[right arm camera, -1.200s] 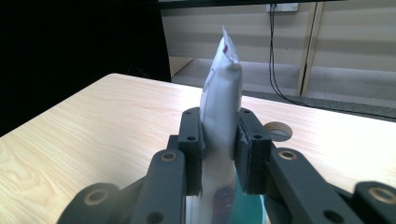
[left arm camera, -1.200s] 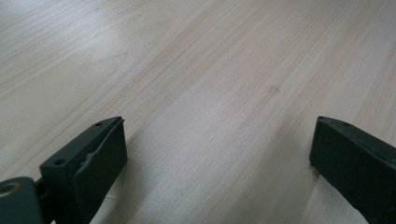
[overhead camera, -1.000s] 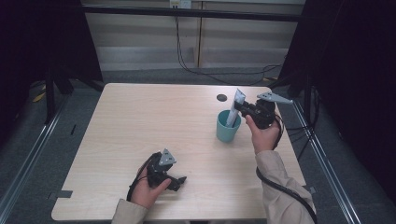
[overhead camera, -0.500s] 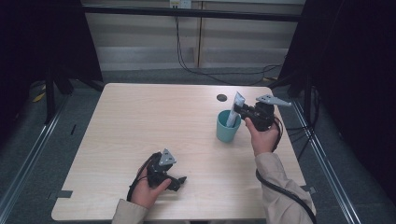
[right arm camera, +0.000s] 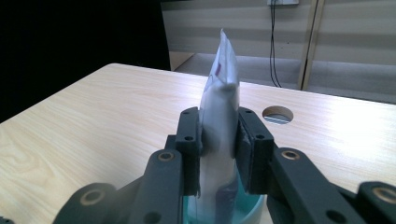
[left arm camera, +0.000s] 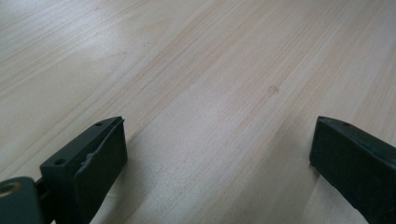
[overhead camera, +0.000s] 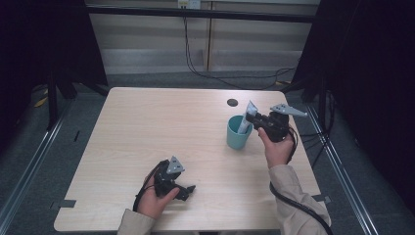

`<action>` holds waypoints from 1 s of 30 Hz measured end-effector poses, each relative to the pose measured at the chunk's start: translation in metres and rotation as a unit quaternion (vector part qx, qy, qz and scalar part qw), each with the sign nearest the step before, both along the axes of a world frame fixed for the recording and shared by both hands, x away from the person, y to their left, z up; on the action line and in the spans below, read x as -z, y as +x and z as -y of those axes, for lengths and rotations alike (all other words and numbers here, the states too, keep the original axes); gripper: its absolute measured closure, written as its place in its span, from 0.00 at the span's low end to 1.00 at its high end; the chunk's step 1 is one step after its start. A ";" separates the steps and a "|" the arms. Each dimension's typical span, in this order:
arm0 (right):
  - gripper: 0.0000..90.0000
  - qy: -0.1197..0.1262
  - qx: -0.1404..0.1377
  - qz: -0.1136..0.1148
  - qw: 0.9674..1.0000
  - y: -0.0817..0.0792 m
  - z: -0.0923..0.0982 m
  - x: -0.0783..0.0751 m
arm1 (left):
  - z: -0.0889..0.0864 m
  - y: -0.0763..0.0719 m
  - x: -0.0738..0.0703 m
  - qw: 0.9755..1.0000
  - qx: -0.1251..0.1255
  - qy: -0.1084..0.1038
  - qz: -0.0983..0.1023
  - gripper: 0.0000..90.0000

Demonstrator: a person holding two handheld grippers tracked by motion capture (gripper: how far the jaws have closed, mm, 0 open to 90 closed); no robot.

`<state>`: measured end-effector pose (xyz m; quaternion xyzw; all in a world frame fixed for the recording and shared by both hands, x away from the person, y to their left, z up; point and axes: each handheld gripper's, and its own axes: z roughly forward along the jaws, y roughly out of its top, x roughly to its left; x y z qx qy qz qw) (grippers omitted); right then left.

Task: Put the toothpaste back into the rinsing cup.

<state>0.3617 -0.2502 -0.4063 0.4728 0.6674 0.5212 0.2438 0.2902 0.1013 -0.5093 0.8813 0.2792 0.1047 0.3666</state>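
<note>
Left gripper (overhead camera: 188, 188) sits low on the near-left part of the light wooden table (overhead camera: 147, 127), held in the person's left hand (overhead camera: 155, 198); jaws spread wide, nothing between them, bare wood grain under them in the left gripper view. Moving right: round teal plastic cup (overhead camera: 238, 133) stands upright on the table's right half, just in front of a small dark round hole (overhead camera: 232, 102) in the tabletop. A white, flat-ended soft tube (overhead camera: 246, 119) stands in the cup, tilted slightly, lower end inside the rim. Right gripper (overhead camera: 250, 119) comes in level from the right, held by the right hand (overhead camera: 277, 149); its jaws are clamped on the tube's (right arm camera: 219, 107) middle above the cup (right arm camera: 243, 210), pads pressing both flat sides.
</note>
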 end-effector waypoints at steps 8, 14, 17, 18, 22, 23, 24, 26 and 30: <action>0.79 -0.002 -0.013 0.006 1.000 -0.008 -0.001 0.000 | 0.000 0.000 0.000 1.000 -0.001 -0.001 -0.001 0.04; 0.78 0.000 -0.017 0.007 1.000 -0.013 -0.001 0.000 | 0.000 -0.001 0.000 1.000 -0.001 -0.001 -0.001 0.04; 0.77 0.000 -0.022 0.009 1.000 -0.015 -0.002 0.000 | 0.000 -0.001 0.000 1.000 -0.002 0.000 0.000 0.04; 0.77 0.000 -0.024 0.010 1.000 -0.016 -0.003 0.000 | 0.000 -0.001 0.000 1.000 -0.002 0.000 0.000 0.04; 0.76 -0.003 -0.031 0.008 0.999 -0.017 -0.004 0.000 | 0.000 -0.001 0.000 1.000 -0.002 0.000 0.000 0.04; 0.76 -0.005 -0.032 0.009 0.999 -0.018 -0.005 0.000 | 0.000 -0.001 0.000 1.000 -0.002 0.000 0.000 0.04; 0.75 -0.005 -0.034 0.009 0.999 -0.018 -0.006 0.000 | 0.000 -0.001 0.000 1.000 -0.002 0.001 0.001 0.04; 0.74 -0.005 -0.036 0.008 0.999 -0.019 -0.008 0.000 | 0.000 -0.001 0.000 1.000 -0.003 0.001 0.001 0.04; 0.73 -0.007 -0.040 0.008 0.999 -0.021 -0.011 0.001 | 0.000 -0.001 0.000 1.000 -0.003 0.000 0.001 0.04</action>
